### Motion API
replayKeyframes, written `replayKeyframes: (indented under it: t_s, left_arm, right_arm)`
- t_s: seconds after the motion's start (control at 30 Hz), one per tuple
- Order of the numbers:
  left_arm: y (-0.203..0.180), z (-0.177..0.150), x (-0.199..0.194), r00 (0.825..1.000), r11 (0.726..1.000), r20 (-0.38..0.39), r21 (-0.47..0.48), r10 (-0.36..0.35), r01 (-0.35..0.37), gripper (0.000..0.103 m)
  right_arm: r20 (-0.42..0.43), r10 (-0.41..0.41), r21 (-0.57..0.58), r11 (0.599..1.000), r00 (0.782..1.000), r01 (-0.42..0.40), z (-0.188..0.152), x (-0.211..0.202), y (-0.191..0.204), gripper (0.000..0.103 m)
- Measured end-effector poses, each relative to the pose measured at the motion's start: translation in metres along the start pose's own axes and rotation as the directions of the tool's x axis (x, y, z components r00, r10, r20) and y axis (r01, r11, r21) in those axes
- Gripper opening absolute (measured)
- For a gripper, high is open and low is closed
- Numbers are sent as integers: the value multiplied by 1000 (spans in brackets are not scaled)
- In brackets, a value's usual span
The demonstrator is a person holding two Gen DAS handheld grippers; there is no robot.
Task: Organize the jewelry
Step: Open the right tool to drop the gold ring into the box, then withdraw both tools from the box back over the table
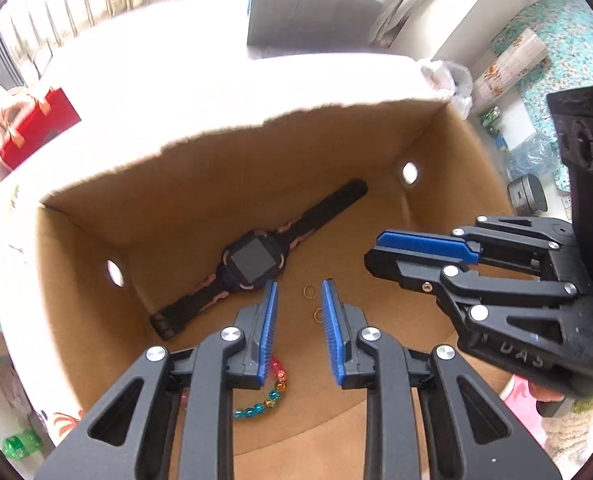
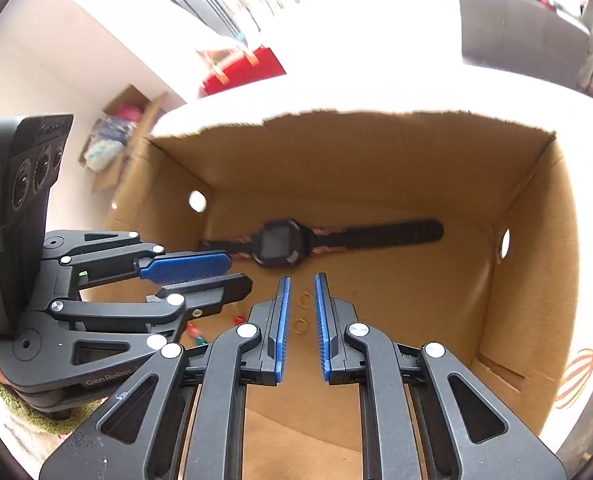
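An open cardboard box (image 1: pixel 96 280) (image 2: pixel 536 260) holds the jewelry. A black watch with pink trim (image 1: pixel 252 260) (image 2: pixel 280 244) lies flat near its back wall. Two small gold rings (image 1: pixel 309 290) (image 2: pixel 304 299) rest on the box floor and show through the gap of each gripper. A coloured bead bracelet (image 1: pixel 272 396) (image 2: pixel 194 332) lies at the front, partly hidden by fingers. My left gripper (image 1: pixel 298 284) (image 2: pixel 238 272) hangs over the rings, slightly open and empty. My right gripper (image 2: pixel 302 280) (image 1: pixel 372 254) hovers beside it, narrowly open and empty.
The box walls stand high around both grippers, with round holes (image 1: pixel 409 173) (image 2: pixel 197 201) in the side walls. Outside are a red gift bag (image 1: pixel 36 124) (image 2: pixel 244 68), a grey box (image 1: pixel 308 12), a metal tin (image 1: pixel 528 196) and a green bottle (image 1: pixel 20 444).
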State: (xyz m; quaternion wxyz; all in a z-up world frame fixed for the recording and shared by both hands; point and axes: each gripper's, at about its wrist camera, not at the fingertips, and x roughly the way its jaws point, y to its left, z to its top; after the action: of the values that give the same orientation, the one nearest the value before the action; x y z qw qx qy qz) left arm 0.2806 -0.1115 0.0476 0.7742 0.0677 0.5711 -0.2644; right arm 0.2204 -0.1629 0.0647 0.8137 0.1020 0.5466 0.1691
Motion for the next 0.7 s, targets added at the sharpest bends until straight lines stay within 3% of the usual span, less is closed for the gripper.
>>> replayKeyframes:
  t_s: [0.07, 0.17, 0.3, 0.4, 0.47, 0.6, 0.7]
  left_arm:
    - [-6, -13, -33, 995, 999, 102, 46, 7, -12, 22]
    - [-14, -51, -81, 968, 993, 251, 112, -4, -25, 22]
    - [-19, -117, -119, 939, 985, 339, 175, -63, 4, 22]
    - [-29, -162, -123, 933, 974, 351, 225, -80, 0, 23]
    - [-35, -191, -112, 938, 971, 334, 239, -91, 9, 23]
    - [-45, -217, -66, 957, 981, 268, 186, -111, 61, 24]
    - [-46, -223, -26, 972, 990, 230, 138, -44, 12, 24]
  right_arm:
    - [78, 11, -31, 999, 997, -8, -10, -26, 7, 17]
    - [177, 72, -73, 996, 982, -60, -38, -64, 17, 21]
    - [246, 155, -108, 985, 957, -131, -89, -94, 26, 22]
    - [251, 201, -114, 978, 947, -178, -128, -101, 27, 22]
    - [239, 214, -89, 976, 947, -198, -153, -93, 27, 22]
    - [200, 221, 11, 974, 954, -228, -189, -58, 24, 22]
    - [169, 126, 71, 988, 978, -139, -206, -28, 28, 22]
